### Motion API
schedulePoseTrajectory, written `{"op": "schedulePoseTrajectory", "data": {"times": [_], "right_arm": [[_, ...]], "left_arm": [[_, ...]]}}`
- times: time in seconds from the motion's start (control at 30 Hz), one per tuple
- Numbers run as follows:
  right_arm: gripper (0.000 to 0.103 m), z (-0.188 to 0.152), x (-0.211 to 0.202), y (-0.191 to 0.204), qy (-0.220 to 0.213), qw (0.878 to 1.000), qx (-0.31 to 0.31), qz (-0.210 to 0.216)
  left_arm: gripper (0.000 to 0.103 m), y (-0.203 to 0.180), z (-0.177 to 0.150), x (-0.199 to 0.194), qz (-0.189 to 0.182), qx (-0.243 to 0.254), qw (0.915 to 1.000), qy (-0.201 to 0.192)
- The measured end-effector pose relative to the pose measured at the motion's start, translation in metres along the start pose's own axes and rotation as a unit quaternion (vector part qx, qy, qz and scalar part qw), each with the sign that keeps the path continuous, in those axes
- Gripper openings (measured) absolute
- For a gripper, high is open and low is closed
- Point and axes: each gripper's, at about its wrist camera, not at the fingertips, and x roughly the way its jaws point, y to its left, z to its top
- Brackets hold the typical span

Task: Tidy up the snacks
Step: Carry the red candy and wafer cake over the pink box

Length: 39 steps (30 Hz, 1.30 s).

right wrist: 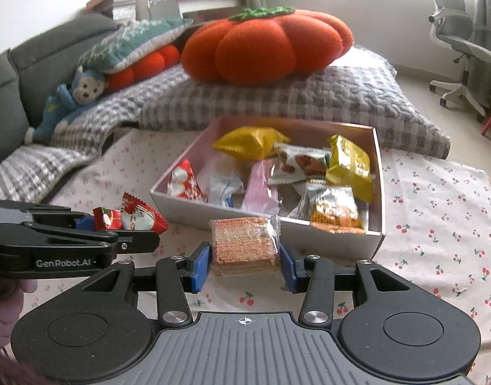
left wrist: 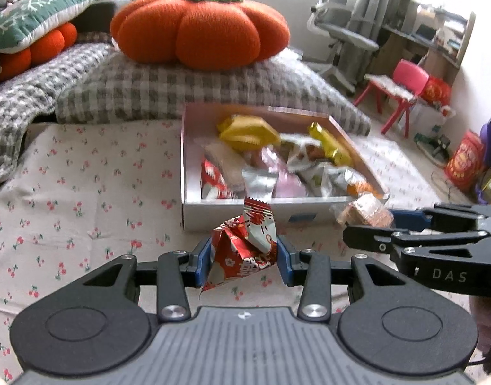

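We hold both tools just before the snack box (right wrist: 378,173): left tool (left wrist: 243,261) clamped on red packet (left wrist: 245,247), right tool (right wrist: 245,261) on wafer pack (right wrist: 243,243). Crinkly wrappers probably slip, dropping short of box.

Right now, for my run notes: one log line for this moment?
left gripper: shut on red packet | right gripper: shut on wafer pack | box: open, holds snacks | both packs outside box

Both wrist views look forward and downward along their fingers, close above the bed (left wrist: 84,173). They share the snack box (right wrist: 378,173) ahead and the pumpkin cushion (left wrist: 200,29) beyond.
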Motion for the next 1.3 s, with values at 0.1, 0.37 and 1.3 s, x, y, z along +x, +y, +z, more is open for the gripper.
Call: {"op": "schedulePoseTrajectory", "data": {"times": [0.1, 0.37, 1.3], "right_arm": [[0.044, 0.007, -0.001, -0.004, -0.008, 1.0, 0.012, -0.001], [0.044, 0.023, 0.005, -0.021, -0.024, 0.998, 0.058, -0.013], [0.044, 0.029, 0.045, -0.053, -0.039, 0.994, 0.096, -0.026]], "left_arm": [[0.038, -0.001, 0.008, -0.001, -0.001, -0.007, 0.9999, -0.014], [0.038, 0.004, 0.028, 0.014, 0.003, -0.048, 0.9985, -0.027], [0.039, 0.009, 0.04, 0.067, 0.054, -0.052, 0.9952, -0.063]]}}
